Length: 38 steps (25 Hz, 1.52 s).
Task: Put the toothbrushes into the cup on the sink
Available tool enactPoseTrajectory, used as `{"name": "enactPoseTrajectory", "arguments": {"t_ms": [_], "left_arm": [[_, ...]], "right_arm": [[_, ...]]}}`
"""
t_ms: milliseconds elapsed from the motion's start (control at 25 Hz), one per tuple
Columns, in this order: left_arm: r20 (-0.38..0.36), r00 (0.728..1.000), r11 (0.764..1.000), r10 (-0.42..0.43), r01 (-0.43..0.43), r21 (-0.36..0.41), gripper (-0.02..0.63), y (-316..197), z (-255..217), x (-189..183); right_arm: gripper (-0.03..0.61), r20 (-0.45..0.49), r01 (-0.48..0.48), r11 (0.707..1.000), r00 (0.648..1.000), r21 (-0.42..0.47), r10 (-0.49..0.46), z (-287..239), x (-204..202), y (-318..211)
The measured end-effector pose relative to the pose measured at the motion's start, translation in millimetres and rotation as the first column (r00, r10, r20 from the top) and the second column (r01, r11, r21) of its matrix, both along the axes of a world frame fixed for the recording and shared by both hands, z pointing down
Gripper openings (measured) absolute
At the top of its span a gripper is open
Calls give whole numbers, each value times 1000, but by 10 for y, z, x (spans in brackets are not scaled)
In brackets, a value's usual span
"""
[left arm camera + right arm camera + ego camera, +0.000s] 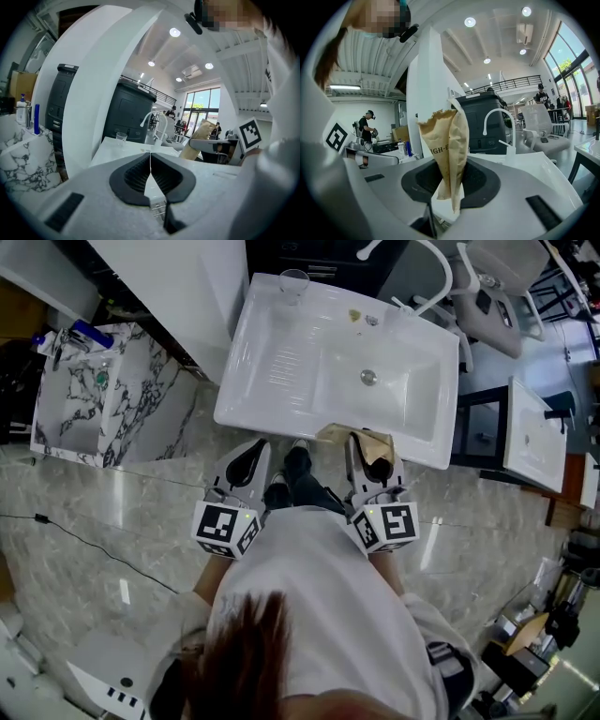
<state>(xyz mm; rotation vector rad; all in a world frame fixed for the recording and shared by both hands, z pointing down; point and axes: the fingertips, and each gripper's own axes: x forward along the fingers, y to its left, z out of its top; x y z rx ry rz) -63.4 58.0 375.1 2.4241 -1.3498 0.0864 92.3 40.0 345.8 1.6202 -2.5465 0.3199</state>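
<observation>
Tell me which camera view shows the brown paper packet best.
The right gripper view: the brown paper packet fills the centre, pinched upright between the jaws, some print showing. The head view shows it only from above, foreshortened; the left gripper view shows it small and distant.

Glossy marble floor, tall windows

The white sink stood before me. A clear cup sat at its far left corner. The faucet rose from its far edge, with two small bits lying beside it.
</observation>
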Motion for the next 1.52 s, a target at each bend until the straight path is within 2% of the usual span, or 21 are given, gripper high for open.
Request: {"name": "enactPoseTrajectory", "arguments": {"t_ms": [480, 640, 840, 1200, 1520], "left_arm": [[-6, 993, 993, -114, 114, -9, 15, -943, 23, 12], [7, 985, 985, -171, 171, -21, 15, -1179, 93, -36], [12, 980, 980, -198, 198, -23, 15, -1435, 142, 14], [32, 988, 987, -153, 154, -32, 15, -1587, 155, 150], [35, 997, 998, -67, 67, -12, 15, -1762, 23, 88]], "right_arm": [[92, 6, 87, 996, 996, -22, -87, 56, 54, -976], [92, 5, 95, 995, 996, -31, -94, 113, 173, -1201], [92, 9, 96, 994, 995, -47, -96, 186, 324, -1390], [92, 26, 66, 996, 998, -63, -64, 252, 431, -1480], [92, 29, -20, 999, 999, -46, 21, 137, 378, -1526]]}}
